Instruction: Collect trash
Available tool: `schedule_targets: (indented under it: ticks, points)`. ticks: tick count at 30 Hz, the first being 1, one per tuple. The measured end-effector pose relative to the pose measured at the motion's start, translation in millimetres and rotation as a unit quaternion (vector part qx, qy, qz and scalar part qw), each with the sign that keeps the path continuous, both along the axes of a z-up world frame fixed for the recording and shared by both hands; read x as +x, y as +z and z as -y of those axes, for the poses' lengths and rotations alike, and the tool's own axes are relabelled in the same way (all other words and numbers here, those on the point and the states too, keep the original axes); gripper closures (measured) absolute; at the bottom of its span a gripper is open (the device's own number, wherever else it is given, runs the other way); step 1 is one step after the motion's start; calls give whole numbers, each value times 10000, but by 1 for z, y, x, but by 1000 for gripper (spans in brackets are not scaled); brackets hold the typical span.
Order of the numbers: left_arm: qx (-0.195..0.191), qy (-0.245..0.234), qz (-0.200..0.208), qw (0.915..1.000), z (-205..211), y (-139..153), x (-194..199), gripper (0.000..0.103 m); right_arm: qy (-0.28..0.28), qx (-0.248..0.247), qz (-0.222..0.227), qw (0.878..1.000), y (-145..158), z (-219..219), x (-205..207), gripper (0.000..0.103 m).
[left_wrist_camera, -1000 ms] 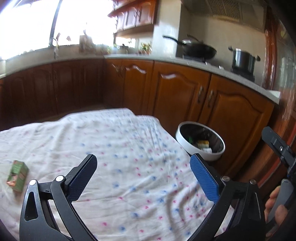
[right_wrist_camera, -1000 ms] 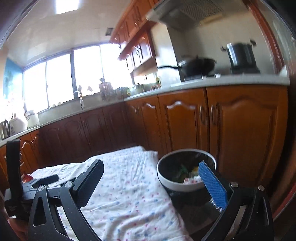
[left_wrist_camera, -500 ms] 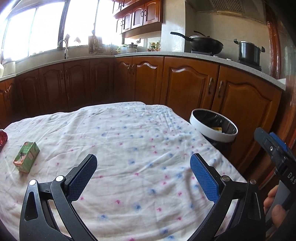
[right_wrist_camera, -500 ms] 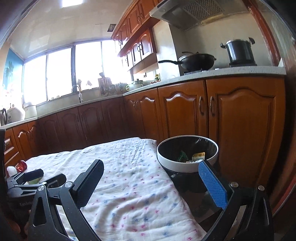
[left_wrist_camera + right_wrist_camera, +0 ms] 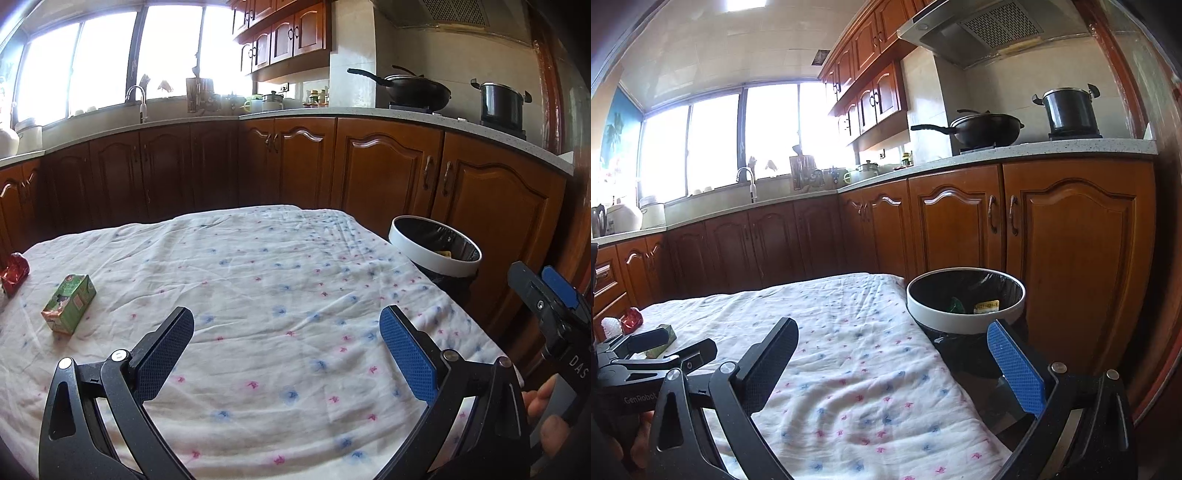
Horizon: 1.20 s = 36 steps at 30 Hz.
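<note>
A green drink carton [image 5: 68,302] lies on the flowered tablecloth [image 5: 280,280] at the left, with a crumpled red wrapper [image 5: 14,273] beyond it at the table's left edge. My left gripper [image 5: 286,315] is open and empty over the cloth, well right of the carton. A white-rimmed bin [image 5: 964,319] with a black liner stands off the table's right side and holds a green scrap and a yellow-labelled piece. My right gripper [image 5: 893,326] is open and empty, low over the table's right edge near the bin. From there the carton [image 5: 666,332] is partly hidden behind the left gripper [image 5: 690,339].
Wooden cabinets [image 5: 388,173] and a stone counter wrap round behind the table and the bin. A wok [image 5: 986,129] and a pot [image 5: 1069,109] sit on the stove. A small white object [image 5: 611,326] lies by the red wrapper [image 5: 631,320]. A hand [image 5: 546,417] holds the right gripper.
Both views have tilted up from the bin side toward the table. The carton sits nearer the left gripper, and the red wrapper has come into view. Both grippers stayed open.
</note>
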<state>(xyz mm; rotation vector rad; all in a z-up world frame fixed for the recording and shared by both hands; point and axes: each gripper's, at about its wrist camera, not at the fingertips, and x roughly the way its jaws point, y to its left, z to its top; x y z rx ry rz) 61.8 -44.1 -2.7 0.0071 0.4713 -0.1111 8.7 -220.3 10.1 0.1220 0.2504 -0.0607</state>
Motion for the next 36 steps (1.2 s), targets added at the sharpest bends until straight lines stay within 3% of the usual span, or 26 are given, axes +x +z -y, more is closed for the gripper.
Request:
schedule_targets:
  ticks: [36]
  points:
    - [218, 78, 285, 9993, 7, 6, -12, 0, 161, 203, -30, 9997, -3, 0, -3, 0]
